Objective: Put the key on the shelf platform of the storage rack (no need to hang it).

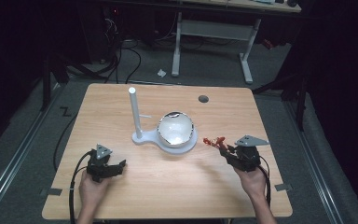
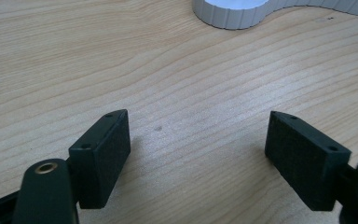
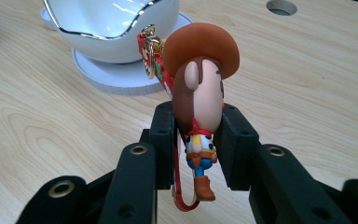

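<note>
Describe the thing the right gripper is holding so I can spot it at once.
Start at the wooden table, then look right of the white bowl on its stand. There the right gripper pinches a small cowboy figure keychain. Brown hat, red strap and gold clasp make it the only coloured item.

This looks like a lab or recording room, not a home. A single pale wood worktop stands alone on grey carpet, with a cable hole at its far edge. Black cables trail across the floor on the far left. Beyond it is a white-legged desk. The surroundings are dark, and metal rails run along the floor on the left.
</note>
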Demonstrator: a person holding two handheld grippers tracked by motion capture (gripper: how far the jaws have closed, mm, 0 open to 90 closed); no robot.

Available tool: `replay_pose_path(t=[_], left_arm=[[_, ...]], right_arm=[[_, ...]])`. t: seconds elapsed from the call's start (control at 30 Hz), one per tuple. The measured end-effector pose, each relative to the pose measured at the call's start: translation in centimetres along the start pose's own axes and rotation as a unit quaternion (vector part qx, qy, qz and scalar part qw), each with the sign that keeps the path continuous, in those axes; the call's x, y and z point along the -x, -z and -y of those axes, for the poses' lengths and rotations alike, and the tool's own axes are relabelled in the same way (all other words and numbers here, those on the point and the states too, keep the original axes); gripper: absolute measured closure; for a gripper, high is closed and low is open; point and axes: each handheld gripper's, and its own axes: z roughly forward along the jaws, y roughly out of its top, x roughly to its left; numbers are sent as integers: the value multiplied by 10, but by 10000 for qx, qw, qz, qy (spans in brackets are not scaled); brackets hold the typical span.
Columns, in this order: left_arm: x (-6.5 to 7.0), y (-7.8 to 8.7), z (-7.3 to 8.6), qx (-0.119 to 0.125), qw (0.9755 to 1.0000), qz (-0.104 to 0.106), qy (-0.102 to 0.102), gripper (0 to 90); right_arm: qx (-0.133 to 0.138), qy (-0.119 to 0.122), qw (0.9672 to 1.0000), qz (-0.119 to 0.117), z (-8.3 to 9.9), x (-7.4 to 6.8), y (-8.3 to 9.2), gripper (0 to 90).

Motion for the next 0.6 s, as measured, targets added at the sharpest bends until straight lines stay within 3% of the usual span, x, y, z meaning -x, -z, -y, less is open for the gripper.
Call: replay_pose_path(t=[0.6], left_arm=[[0, 0, 0, 0, 10000, 0, 2, 225]], right_arm=[[133, 254, 9990, -353, -30, -22, -7, 698]])
